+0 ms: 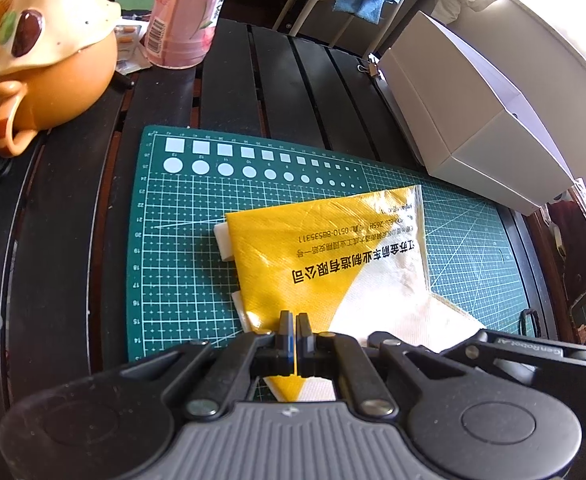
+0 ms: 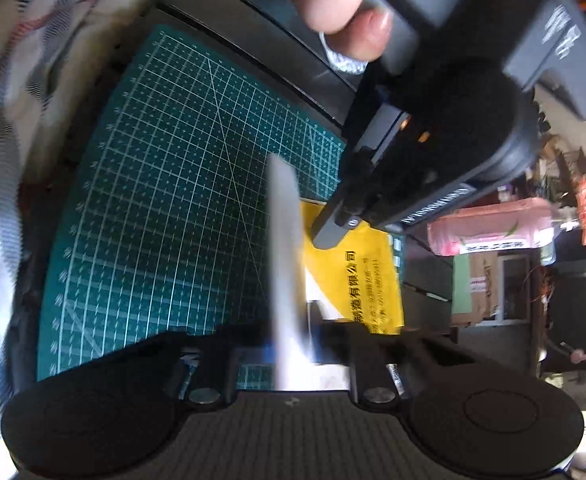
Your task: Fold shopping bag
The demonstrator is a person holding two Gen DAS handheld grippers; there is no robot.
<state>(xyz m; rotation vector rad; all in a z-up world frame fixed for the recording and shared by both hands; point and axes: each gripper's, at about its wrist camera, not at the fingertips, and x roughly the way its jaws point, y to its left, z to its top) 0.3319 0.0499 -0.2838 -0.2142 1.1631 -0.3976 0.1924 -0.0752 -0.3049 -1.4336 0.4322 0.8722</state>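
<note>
The yellow and white shopping bag (image 1: 325, 248) lies partly folded on the green cutting mat (image 1: 181, 240), with black print on the yellow part. My left gripper (image 1: 294, 322) is shut on the bag's near edge, pressing it at the mat. In the right wrist view the bag (image 2: 365, 272) shows yellow beside the left gripper's body (image 2: 445, 136), held by a hand. My right gripper (image 2: 293, 344) is blurred; a white strip of the bag (image 2: 285, 248) stands upright between its fingers, so it appears shut on that flap. The mat (image 2: 153, 200) lies below.
An orange ceramic pot (image 1: 49, 60) and a pink bottle (image 1: 185, 12) stand at the back left of the dark slatted table (image 1: 277, 80). A white box (image 1: 465, 100) sits at the right, close to the mat. Patterned cloth (image 2: 9, 100) fills the left of the right wrist view.
</note>
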